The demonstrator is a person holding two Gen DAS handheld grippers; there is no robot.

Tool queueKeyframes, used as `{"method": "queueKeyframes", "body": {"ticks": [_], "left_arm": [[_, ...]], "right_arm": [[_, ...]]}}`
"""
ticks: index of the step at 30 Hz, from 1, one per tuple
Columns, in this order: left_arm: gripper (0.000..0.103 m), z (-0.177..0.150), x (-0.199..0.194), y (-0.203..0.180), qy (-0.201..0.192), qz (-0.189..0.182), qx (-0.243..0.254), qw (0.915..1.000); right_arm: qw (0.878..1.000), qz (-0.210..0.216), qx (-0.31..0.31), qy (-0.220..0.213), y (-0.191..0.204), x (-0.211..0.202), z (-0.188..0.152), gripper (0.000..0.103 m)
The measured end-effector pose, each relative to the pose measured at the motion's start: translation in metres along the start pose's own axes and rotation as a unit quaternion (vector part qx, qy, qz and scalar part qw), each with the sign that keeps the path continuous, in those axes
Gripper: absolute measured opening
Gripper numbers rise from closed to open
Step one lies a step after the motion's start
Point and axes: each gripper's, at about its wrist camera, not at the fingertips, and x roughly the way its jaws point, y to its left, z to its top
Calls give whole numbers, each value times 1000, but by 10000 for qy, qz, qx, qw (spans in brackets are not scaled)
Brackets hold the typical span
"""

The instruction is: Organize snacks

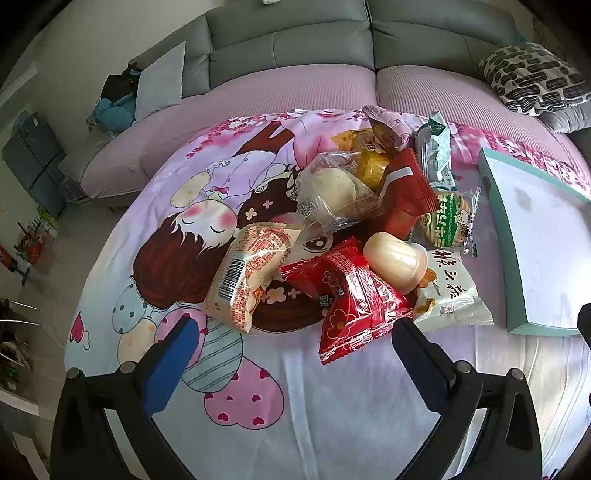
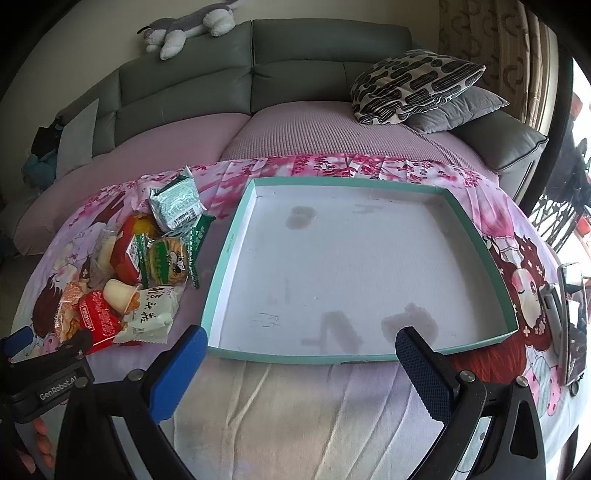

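A heap of wrapped snacks [image 1: 354,221] lies on the cartoon-print cloth: a red packet [image 1: 351,302] nearest, an orange-and-white packet [image 1: 247,273], a pale jelly cup [image 1: 395,258], a white packet [image 1: 448,291], a clear-wrapped bun [image 1: 332,192] and green packets behind. My left gripper [image 1: 295,332] hangs open just short of the red packet, nothing between its fingers. In the right wrist view the heap [image 2: 147,258] sits left of a shallow teal-rimmed box [image 2: 218,280] with a bare white floor. My right gripper [image 2: 299,339] is open over the box's near rim.
A phone [image 2: 574,321] stands propped at the cloth's right edge. A grey sofa [image 2: 295,66] with a pink cover runs behind, carrying patterned cushions [image 2: 410,85] and a plush toy [image 2: 188,29]. The left gripper's body [image 2: 44,380] shows at lower left of the right wrist view.
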Motion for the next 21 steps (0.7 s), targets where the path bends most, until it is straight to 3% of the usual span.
{"method": "queueKeyframes", "body": {"ticks": [21], "left_arm": [[103,4,1,3,-132,-110,-135,9998]], "right_arm": [[10000,-40,-8,0,0,-1,0,103]]}}
